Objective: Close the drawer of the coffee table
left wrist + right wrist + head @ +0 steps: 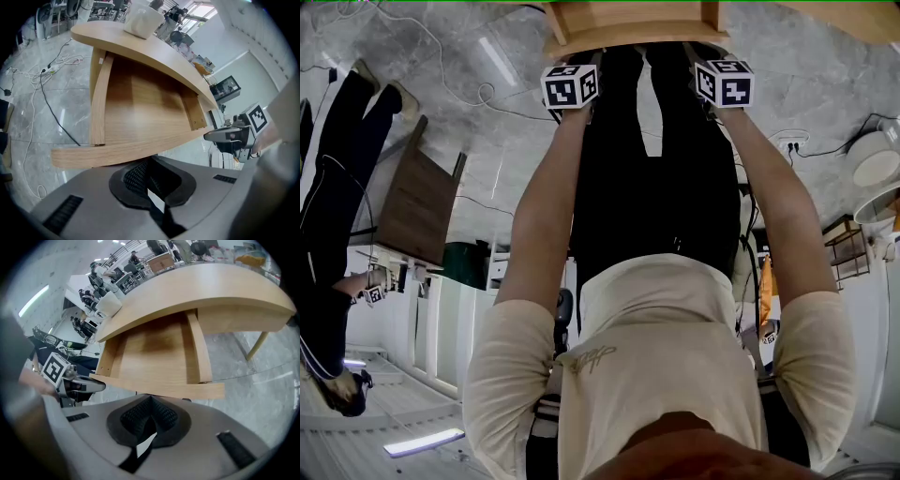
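**Head view.** The coffee table (581, 37) sits at 12 o'clock, with its drawer (628, 14) pulled out toward us. The left gripper (572, 80) is at 11 o'clock and the right gripper (722, 75) at 1 o'clock. Both arms are extended toward the drawer.

**Left gripper view.** The jaws are pressed together with nothing between them. The drawer front (122, 150) runs from 9 to 3 o'clock directly above the tips. We cannot confirm contact. The tray behind it appears empty. A white box (143, 21) stands on the worktop (154, 51) at 12 o'clock.

**Right gripper view.** Here too the jaws meet and hold nothing. The tips sit just below the front panel, toward its 7 o'clock end. The drawer extends well out from under the worktop.

**Handling.** We judge the drawer to be rigid wood and light, since it looks empty. It should slide rather than need lifting. No grasp is required: press the closed tips flat against the front panel, one gripper toward each end. Apply equal force, because uneven pressure may skew the drawer and jam it.
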A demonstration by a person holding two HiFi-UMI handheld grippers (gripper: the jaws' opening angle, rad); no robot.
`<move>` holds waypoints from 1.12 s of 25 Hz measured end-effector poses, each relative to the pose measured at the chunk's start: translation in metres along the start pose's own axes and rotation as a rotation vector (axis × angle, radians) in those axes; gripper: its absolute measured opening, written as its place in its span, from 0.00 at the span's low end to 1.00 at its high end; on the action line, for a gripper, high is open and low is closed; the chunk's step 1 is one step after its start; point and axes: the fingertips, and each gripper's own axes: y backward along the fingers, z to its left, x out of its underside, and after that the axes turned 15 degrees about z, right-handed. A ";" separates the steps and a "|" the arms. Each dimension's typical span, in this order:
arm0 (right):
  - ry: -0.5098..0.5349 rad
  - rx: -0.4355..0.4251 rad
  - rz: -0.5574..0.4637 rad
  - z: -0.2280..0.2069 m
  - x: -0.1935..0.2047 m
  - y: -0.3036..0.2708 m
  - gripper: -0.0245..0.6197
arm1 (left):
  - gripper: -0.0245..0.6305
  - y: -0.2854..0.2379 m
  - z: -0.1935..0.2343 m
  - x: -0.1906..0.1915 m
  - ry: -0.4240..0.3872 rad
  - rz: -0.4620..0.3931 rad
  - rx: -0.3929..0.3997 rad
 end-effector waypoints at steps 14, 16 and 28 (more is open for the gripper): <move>0.022 -0.005 -0.016 -0.002 -0.040 0.012 0.03 | 0.04 0.010 0.011 -0.041 0.014 0.009 0.005; 0.025 -0.004 -0.021 -0.004 -0.047 0.013 0.03 | 0.04 0.011 0.011 -0.050 0.014 0.003 0.007; 0.031 0.018 -0.039 -0.004 -0.087 0.020 0.03 | 0.04 0.024 0.019 -0.089 -0.010 -0.020 0.004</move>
